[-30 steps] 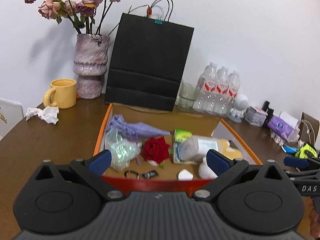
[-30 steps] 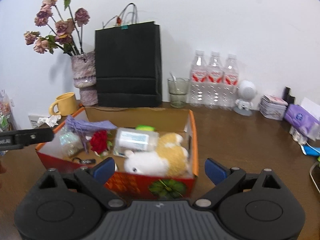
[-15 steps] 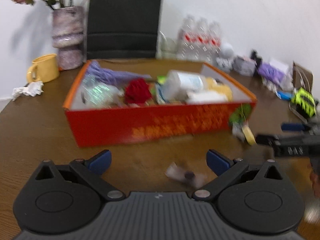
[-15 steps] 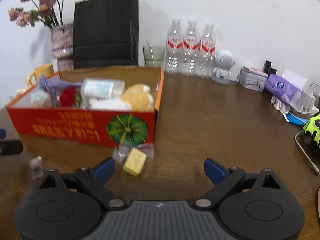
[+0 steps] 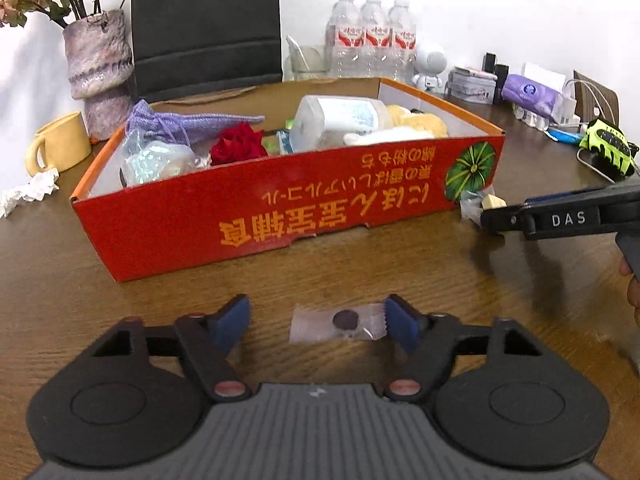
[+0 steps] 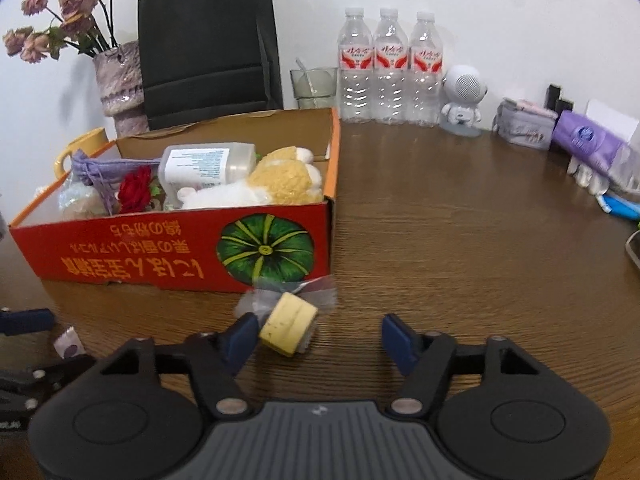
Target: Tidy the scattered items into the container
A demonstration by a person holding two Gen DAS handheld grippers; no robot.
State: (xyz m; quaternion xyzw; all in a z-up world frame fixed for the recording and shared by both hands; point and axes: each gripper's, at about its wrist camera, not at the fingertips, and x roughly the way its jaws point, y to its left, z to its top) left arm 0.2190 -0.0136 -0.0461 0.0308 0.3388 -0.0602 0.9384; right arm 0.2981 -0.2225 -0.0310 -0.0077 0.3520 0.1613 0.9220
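Lying between the left gripper's (image 5: 318, 322) wide jaws, the clear packet (image 5: 338, 322) touches the right one.

A lived-in home or small office corner: a wooden counter (image 6: 460, 216) against a white wall, with a vase (image 6: 120, 76) of dried roses, a yellow mug (image 5: 60, 146), a black paper bag (image 6: 208, 44), three water bottles (image 6: 390, 68), tissues (image 6: 588, 144) and chargers.

I read "DAS" in white letters on the side of the right gripper (image 5: 568, 218). The red box (image 5: 280, 208) carries orange Japanese print on its front wall, upside down to me, beside a green pumpkin picture. The water bottles' (image 6: 390, 60) red labels are too small to read.
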